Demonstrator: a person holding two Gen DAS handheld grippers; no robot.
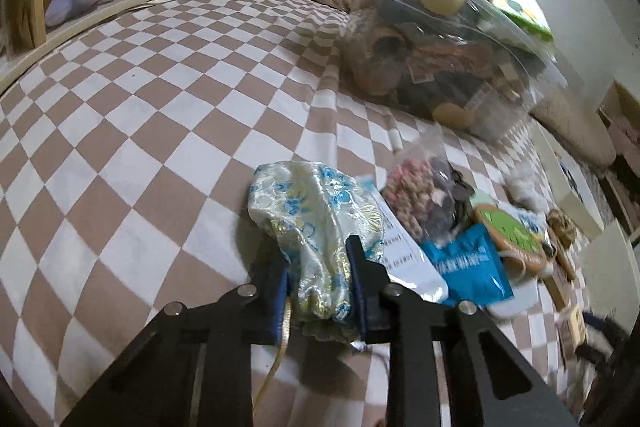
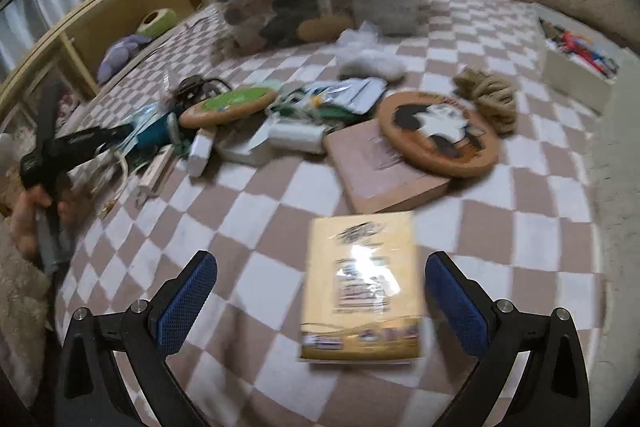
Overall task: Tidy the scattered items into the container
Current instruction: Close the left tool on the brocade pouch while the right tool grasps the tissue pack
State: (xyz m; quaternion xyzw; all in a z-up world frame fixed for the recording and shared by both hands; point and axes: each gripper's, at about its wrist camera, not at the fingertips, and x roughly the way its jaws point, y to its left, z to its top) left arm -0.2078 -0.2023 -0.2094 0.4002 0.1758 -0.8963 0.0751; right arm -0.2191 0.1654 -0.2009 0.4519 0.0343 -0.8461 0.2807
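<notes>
The left hand-held gripper (image 1: 320, 279) is gripping a blue-and-gold brocade pouch (image 1: 316, 223) between its blue pads, narrowed onto the fabric, with the pouch's gold cord (image 1: 280, 343) hanging down at the near end. The pouch is sitting over the checkered bed cover (image 1: 140, 115), just left of a bag of pink and dark beads (image 1: 420, 199) and a blue packet (image 1: 468, 263). At the far right, the clear plastic container (image 1: 460, 59) is standing on the bed, already filled with items.

The right hand-held gripper (image 2: 320, 303) is spread wide, its pads lying on either side of a yellow wrapped packet (image 2: 360, 291) without touching it. Farther off, a round cork coaster (image 2: 440, 135) is lying on a brown box (image 2: 368, 167), with a coil of rope (image 2: 486, 95) just beyond it.
</notes>
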